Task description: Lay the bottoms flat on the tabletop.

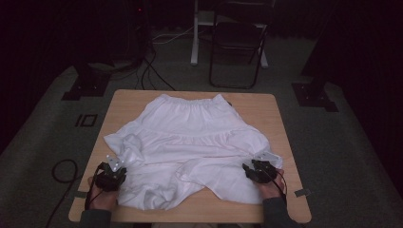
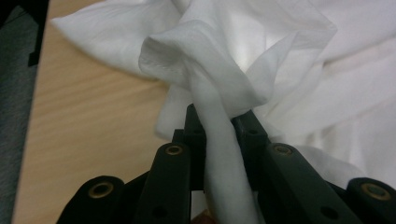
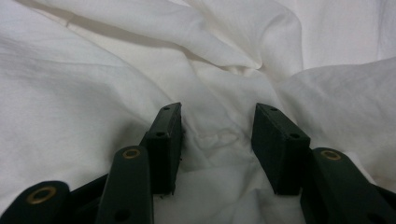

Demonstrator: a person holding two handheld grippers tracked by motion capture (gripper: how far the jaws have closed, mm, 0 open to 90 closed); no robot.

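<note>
A white skirt (image 1: pixel 190 142) lies spread on the wooden table (image 1: pixel 280 123), its gathered waistband at 12 o'clock toward the far edge and its rumpled hem at 6 o'clock near the person. No brand, label or writing can be read on the cloth, the table or the tongs, and no container is on the table.

The left gripper (image 1: pixel 111 173) sits at about 8 o'clock of the skirt, held in the left hand (image 1: pixel 100 192). In the left gripper view its jaws are clamped on a twisted fold of the skirt (image 2: pixel 219 135), which runs up between them and fans out above the tips; bare table (image 2: pixel 93 121) shows to the left.

The right gripper (image 1: pixel 256 170) sits at about 4 o'clock, at the skirt's hem, held in the right hand (image 1: pixel 271 187). In the right gripper view the right gripper (image 3: pixel 217 126) has its jaws standing apart over wrinkled cloth (image 3: pixel 219 137), with fabric between them but not pinched.

A folding chair (image 1: pixel 237 42) stands on the floor beyond the table at 12 o'clock, and a cable (image 1: pixel 64 171) loops on the floor at 8 o'clock.
</note>
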